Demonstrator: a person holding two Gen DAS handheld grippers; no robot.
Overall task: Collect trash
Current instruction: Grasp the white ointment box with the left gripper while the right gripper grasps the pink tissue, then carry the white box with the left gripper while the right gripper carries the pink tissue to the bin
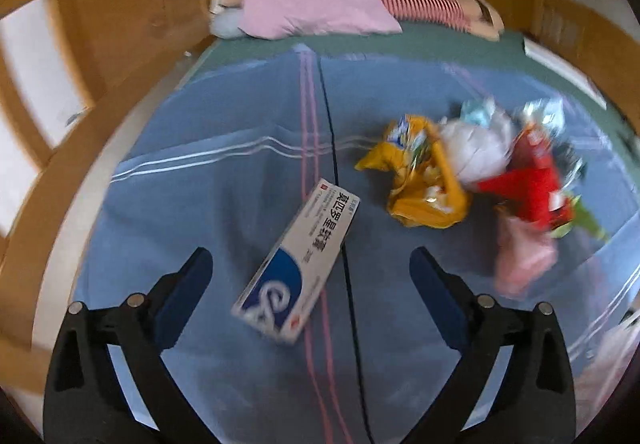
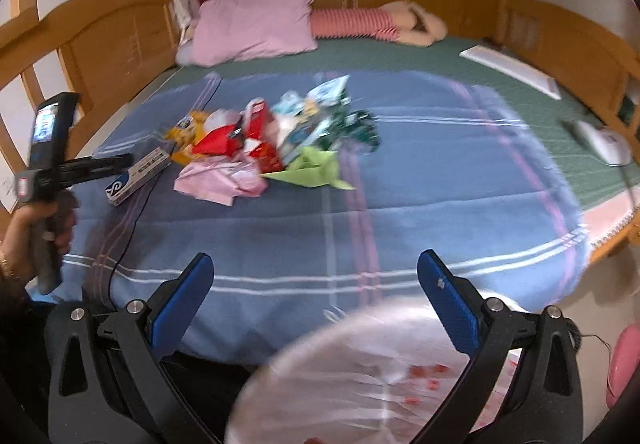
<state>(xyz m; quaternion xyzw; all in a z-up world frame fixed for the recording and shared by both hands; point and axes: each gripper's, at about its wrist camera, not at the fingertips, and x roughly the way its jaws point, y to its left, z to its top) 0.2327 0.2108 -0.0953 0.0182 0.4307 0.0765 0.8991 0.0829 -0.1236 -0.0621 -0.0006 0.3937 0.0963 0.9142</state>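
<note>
A pile of trash lies on the blue plaid blanket (image 2: 400, 180): a yellow wrapper (image 1: 424, 184), a white crumpled bag (image 1: 480, 148), a red wrapper (image 1: 528, 184), pink paper (image 1: 524, 256) and green paper (image 2: 316, 168). A white and blue medicine box (image 1: 296, 264) lies apart, just ahead of my left gripper (image 1: 310, 264), which is open with the box between its jaws' line. The box also shows in the right wrist view (image 2: 136, 174). My right gripper (image 2: 316, 272) is open over the blanket's near edge. A clear plastic bag (image 2: 360, 376) with red print hangs blurred below it.
A pink pillow (image 2: 252, 28) and a striped bolster (image 2: 352, 22) lie at the bed's head. A black cable (image 1: 332, 148) runs across the blanket. A white slat (image 2: 512, 70) and a white device (image 2: 604, 142) lie at the right. Wooden bed frame (image 2: 120, 32) surrounds the mattress.
</note>
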